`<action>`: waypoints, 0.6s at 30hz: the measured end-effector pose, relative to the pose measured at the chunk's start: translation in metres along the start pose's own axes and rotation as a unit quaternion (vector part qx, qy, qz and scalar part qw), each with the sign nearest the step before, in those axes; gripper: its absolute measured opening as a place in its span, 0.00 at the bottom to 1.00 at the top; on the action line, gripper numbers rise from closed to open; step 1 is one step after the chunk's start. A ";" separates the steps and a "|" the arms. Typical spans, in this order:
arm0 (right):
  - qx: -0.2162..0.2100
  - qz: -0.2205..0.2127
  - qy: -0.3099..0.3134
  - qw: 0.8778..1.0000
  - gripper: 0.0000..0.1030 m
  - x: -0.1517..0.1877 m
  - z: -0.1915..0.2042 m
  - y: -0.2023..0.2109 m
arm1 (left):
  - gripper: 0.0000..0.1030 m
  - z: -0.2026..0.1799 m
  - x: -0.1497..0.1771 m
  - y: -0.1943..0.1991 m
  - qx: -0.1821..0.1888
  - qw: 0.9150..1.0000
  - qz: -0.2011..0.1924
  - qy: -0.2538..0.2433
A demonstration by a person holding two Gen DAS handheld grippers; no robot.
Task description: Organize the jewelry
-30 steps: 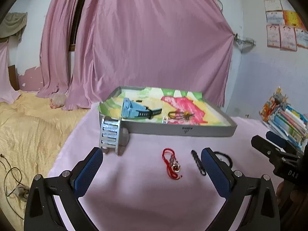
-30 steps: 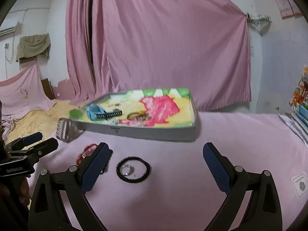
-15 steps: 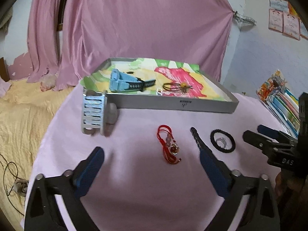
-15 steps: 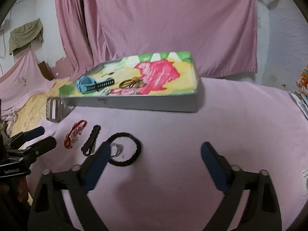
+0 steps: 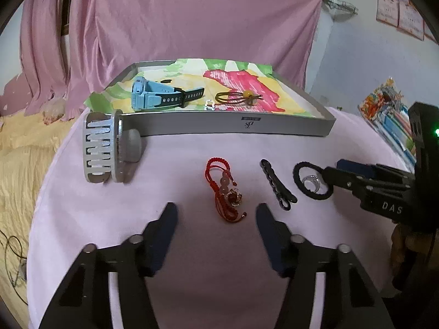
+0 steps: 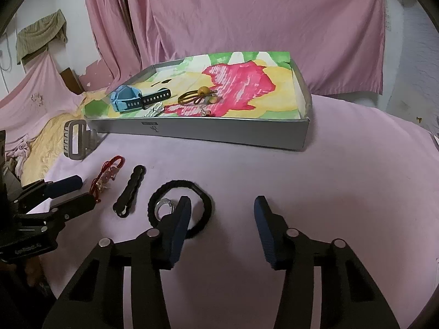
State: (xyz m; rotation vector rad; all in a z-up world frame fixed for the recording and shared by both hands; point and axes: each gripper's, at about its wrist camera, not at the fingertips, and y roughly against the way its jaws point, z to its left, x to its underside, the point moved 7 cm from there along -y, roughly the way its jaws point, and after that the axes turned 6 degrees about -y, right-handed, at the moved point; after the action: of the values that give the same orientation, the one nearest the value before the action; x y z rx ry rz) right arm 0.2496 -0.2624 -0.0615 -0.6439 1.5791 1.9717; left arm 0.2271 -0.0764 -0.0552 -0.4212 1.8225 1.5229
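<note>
on a pink cloth, the left gripper (image 5: pixel 216 209) hangs wide open and empty just short of a red cord bracelet (image 5: pixel 226 190). the right gripper (image 6: pixel 222 207) is also spread open and empty, its left finger over a black hair tie (image 6: pixel 204 200) that rings a silver ring (image 6: pixel 163 205). a grey tray (image 5: pixel 219 126) behind holds a blue watch (image 5: pixel 153 97).

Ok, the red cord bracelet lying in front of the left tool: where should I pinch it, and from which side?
Come straight down from above with the left tool, which is open and already straddling the red cord bracelet. Pinch across the bead cluster in its middle: it is the thickest, stiffest part, while the thin cords lie flat on the pink cloth and would likely slip. It lies lengthwise away from you, so closing sideways suits it.
</note>
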 end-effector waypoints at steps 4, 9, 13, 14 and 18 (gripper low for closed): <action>-0.005 0.003 0.004 1.000 0.35 -0.002 0.002 -0.002 | 0.41 0.000 -0.002 -0.003 -0.006 1.000 0.004 -0.009; -0.004 0.006 0.016 1.000 0.27 -0.001 0.007 -0.002 | 0.25 -0.005 -0.005 -0.005 -0.009 0.999 0.010 -0.032; 0.002 0.007 0.026 1.000 0.21 0.000 0.010 -0.003 | 0.14 -0.009 -0.005 -0.005 0.000 0.999 0.013 -0.039; 0.003 0.007 0.028 1.000 0.17 0.000 0.010 -0.003 | 0.10 -0.009 -0.005 -0.005 0.002 0.999 0.013 -0.038; -0.004 0.007 0.033 0.999 0.06 0.001 0.011 -0.001 | 0.07 -0.008 -0.004 -0.004 0.010 1.000 0.010 -0.027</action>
State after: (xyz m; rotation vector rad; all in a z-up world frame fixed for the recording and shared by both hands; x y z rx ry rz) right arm 0.2489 -0.2511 -0.0610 -0.7093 1.6185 1.9871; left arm 0.2303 -0.0860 -0.0549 -0.3506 1.8041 1.5136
